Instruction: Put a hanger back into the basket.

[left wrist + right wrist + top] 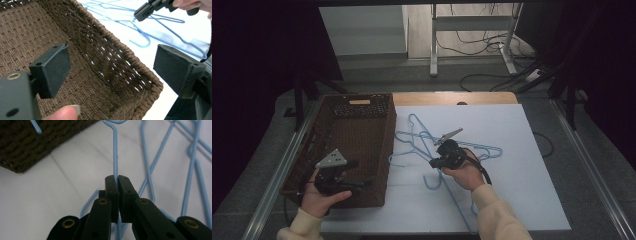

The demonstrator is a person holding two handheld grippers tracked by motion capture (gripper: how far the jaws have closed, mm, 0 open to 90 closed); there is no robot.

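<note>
pinching a blue hanger [115, 157] among the pile just right of the basket [384, 150], the right gripper [117, 181] is clamped; the left gripper [110, 67] gapes wide over the basket's near corner.

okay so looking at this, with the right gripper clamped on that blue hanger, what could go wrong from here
1. The right gripper pinches only a thin wire of one blue hanger, so it may swivel or slip when lifted.
2. That hanger lies crossed with the other hangers, so lifting it could drag them along.
3. A hook could catch on the woven basket rim on the way in; the left gripper, open over the basket, is not steadying it.
</note>
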